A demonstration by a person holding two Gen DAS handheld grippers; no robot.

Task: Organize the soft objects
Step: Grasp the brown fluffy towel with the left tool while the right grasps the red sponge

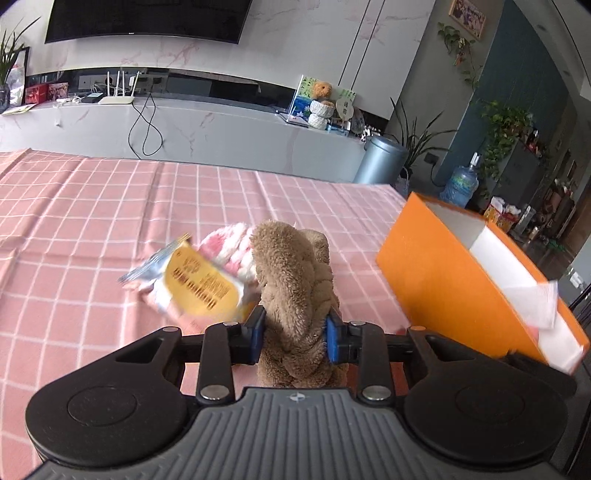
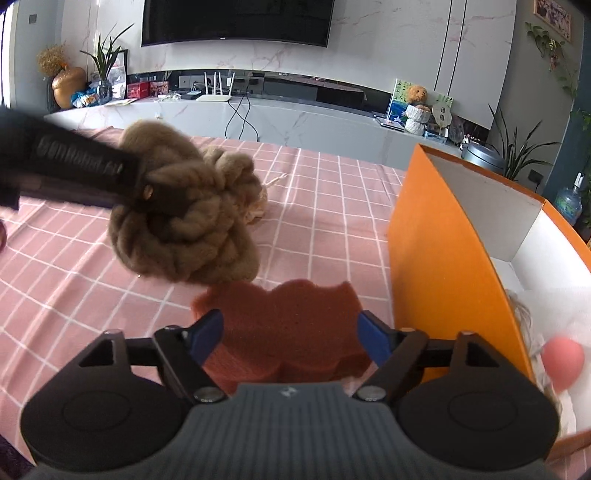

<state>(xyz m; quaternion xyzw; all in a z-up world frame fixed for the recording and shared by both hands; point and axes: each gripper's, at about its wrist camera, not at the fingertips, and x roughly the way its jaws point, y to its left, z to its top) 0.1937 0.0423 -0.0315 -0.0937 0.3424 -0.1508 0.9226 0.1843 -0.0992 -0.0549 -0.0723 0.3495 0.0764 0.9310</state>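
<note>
One pink checked tablecloth (image 1: 92,206), marble TV wall (image 1: 295,48), grey counter (image 1: 221,129)

Fuzzy brown knotted plush (image 1: 295,291), porous matt red sponge (image 2: 288,332), smooth orange cardboard box (image 1: 443,280), checked pink cloth (image 1: 92,221)

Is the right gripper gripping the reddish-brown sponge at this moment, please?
No, the right gripper stands open, its blue pads clear of the reddish-brown sponge that lies between them on the pink checked cloth.

A home's living room: a wall-mounted television (image 2: 236,22) at the top of the frame above a long marble media console (image 2: 295,122), potted plants (image 2: 517,147) at the right (a router (image 2: 214,96) too), a framed picture (image 2: 553,16) upper right.
</note>
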